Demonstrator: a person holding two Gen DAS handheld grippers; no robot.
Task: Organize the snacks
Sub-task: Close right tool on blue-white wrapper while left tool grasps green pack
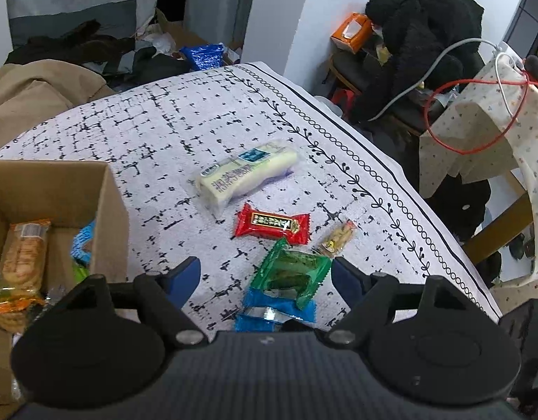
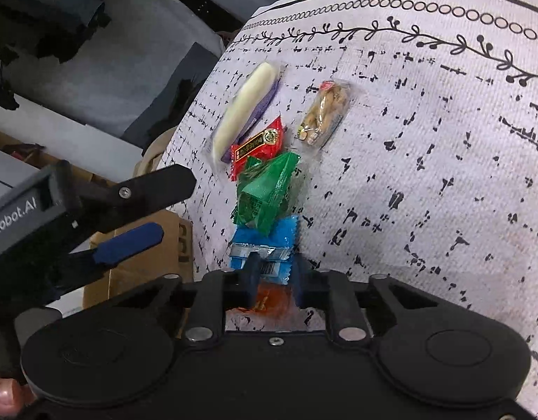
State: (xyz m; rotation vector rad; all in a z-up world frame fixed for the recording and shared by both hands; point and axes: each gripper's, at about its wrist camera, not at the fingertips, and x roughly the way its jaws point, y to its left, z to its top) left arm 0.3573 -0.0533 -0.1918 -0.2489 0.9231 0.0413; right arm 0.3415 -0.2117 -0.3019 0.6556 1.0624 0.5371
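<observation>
On the patterned tablecloth (image 1: 164,133) several snacks lie in a row: a long white packet (image 1: 244,175) (image 2: 244,105), a red packet (image 1: 272,227) (image 2: 258,143), a clear packet of nuts (image 1: 337,238) (image 2: 323,115), a green packet (image 1: 290,273) (image 2: 265,189) and a blue packet (image 1: 265,315) (image 2: 265,241). My left gripper (image 1: 265,276) (image 2: 171,210) hangs open above the green packet. My right gripper (image 2: 276,269) is shut on the near end of the blue packet. An orange wrapper (image 2: 269,297) shows just behind that, between the finger bases.
A cardboard box (image 1: 108,210) (image 2: 146,273) at the table's left holds biscuit packs (image 1: 22,255). The table edge runs along the right, beyond it a chair with a black coat (image 1: 426,35) and a red cable (image 1: 472,115). A thumb (image 2: 2,393) shows at lower left.
</observation>
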